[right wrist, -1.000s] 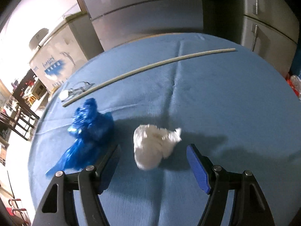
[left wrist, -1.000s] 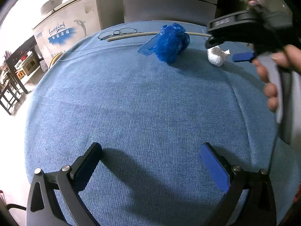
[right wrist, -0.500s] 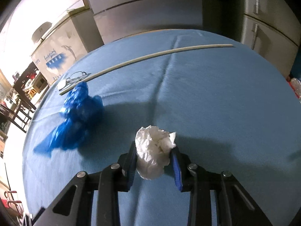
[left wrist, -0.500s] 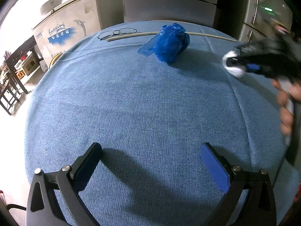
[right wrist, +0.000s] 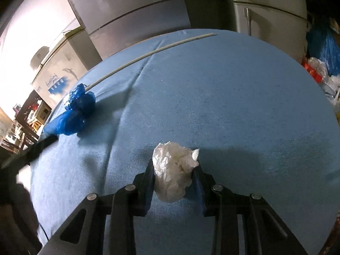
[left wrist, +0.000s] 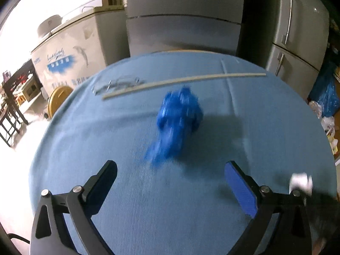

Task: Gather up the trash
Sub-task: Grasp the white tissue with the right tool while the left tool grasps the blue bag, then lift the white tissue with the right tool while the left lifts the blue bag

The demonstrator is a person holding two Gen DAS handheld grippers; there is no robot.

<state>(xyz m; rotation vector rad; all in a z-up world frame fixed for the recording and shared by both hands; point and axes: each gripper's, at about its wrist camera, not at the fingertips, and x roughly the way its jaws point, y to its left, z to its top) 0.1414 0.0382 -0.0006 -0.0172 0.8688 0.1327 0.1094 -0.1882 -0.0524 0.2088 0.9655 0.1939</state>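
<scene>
Tissue wad [right wrist: 173,171] sits pinched in my right gripper [right wrist: 173,180] at lower centre; my left gripper [left wrist: 170,187] gapes wide below the blurred blue bag [left wrist: 178,125].

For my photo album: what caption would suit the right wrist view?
The right gripper clamps a crumpled white paper wad above the blue tablecloth, a blue plastic bag lying off to the left.
</scene>
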